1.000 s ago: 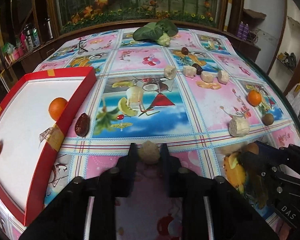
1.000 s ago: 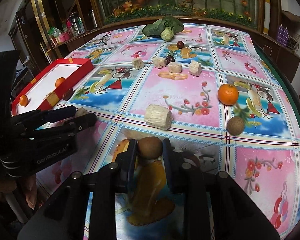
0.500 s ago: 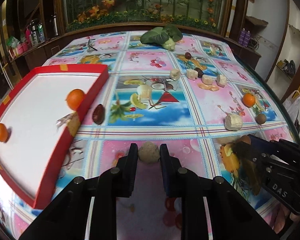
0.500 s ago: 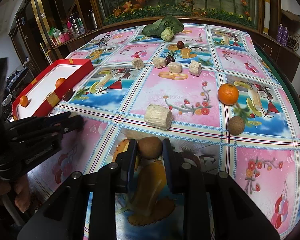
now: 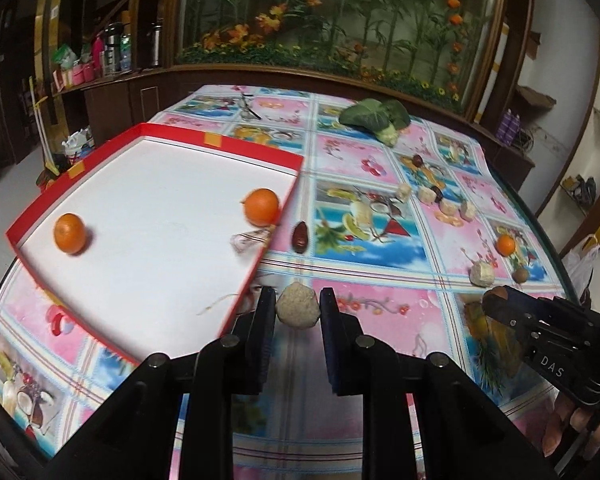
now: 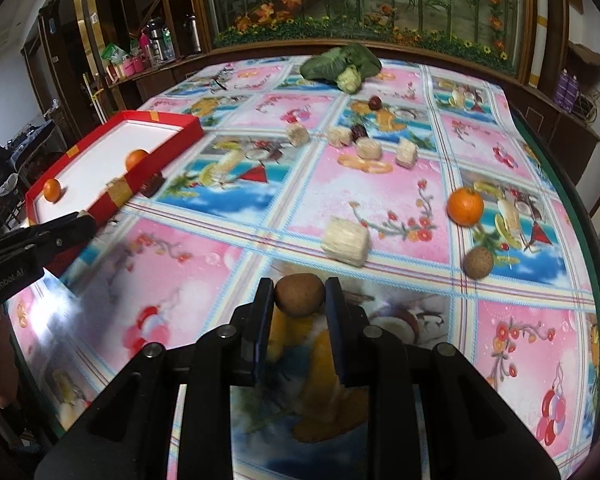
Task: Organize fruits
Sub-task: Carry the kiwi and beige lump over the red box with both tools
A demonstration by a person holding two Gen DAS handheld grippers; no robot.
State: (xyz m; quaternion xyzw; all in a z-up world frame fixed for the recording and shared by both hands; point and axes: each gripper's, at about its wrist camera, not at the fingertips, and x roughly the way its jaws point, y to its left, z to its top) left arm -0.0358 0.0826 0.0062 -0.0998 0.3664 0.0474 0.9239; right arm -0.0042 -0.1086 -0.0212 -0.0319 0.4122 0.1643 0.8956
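The left gripper (image 5: 298, 308) has moved toward the red-rimmed white tray (image 5: 204, 142), clamping a pale rough ball-shaped fruit (image 5: 298, 310); the right gripper (image 6: 299, 296) clamps a brown round kiwi (image 6: 299, 294).

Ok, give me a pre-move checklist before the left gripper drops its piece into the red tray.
1. Left gripper grips the pale round piece: ok, held between both fingers.
2. Right gripper grips the brown fruit: ok.
3. Left piece over the red tray: not ok, it sits just outside the near corner.
4. Free landing space in the tray: ok, only two oranges inside.
5. The grippers apart from each other: ok.
6. Height above the tray rim: cannot tell.
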